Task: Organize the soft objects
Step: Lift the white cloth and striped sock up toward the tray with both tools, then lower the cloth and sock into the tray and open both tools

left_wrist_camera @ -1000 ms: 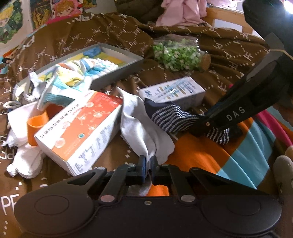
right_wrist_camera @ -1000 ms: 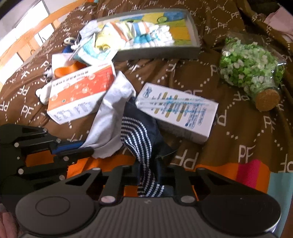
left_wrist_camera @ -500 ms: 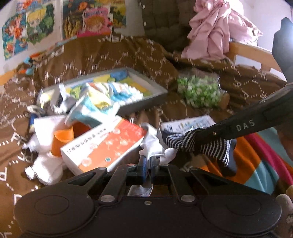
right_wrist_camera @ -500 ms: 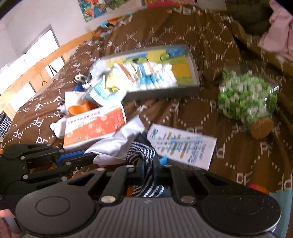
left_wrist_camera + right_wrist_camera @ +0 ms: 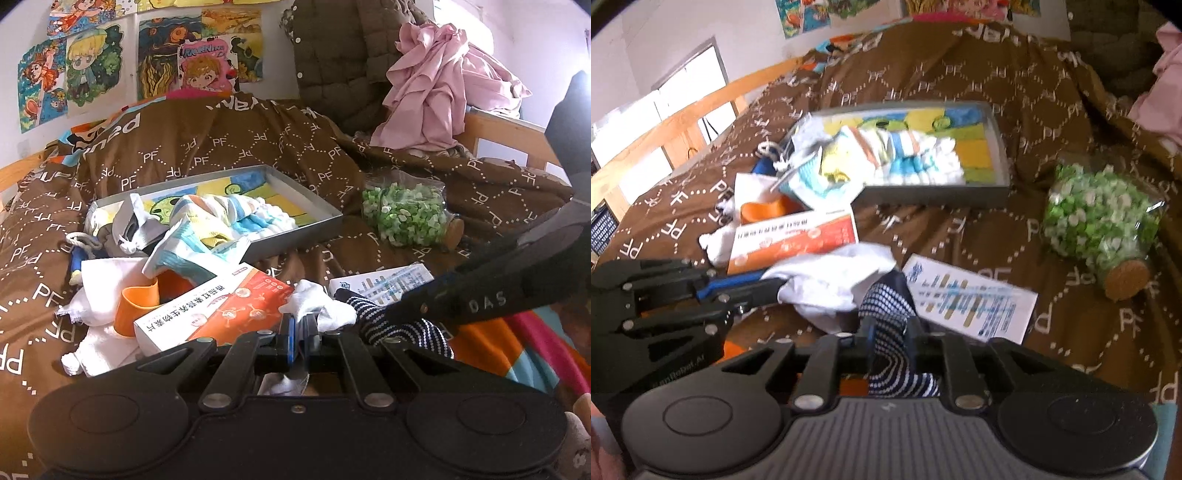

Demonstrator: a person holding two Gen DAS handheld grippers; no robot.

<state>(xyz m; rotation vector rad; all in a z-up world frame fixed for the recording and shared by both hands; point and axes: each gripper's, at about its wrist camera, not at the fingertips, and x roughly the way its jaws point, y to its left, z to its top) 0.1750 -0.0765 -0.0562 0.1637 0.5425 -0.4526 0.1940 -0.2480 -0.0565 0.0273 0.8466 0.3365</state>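
Observation:
My left gripper [image 5: 300, 326] is shut on a white cloth [image 5: 317, 306], lifted a little off the brown bedspread; the right wrist view shows the left gripper [image 5: 775, 286] pinching the white cloth [image 5: 834, 273] from the left. A navy sock with white stripes [image 5: 882, 302] lies between the fingers of my right gripper [image 5: 890, 332], whose jaws are opening and no longer pinch it. The right gripper [image 5: 373, 317] crosses the left wrist view from the right, with the striped sock [image 5: 406, 328] draped at its tip. Farther back, a grey tray [image 5: 295, 236] holds pale striped socks [image 5: 236, 218].
An orange-and-white box [image 5: 221, 310] and an orange cup [image 5: 136, 306] lie left of the grippers. A white-and-blue box [image 5: 967, 299] sits just behind the sock. A corked jar of green pieces [image 5: 402, 214] lies to the right. Pink clothes [image 5: 436, 85] hang over the wooden rail.
The left gripper rose and tipped upward, pulling the white cloth up with it. The right gripper's jaws went from pinched on the striped sock to spread apart around it.

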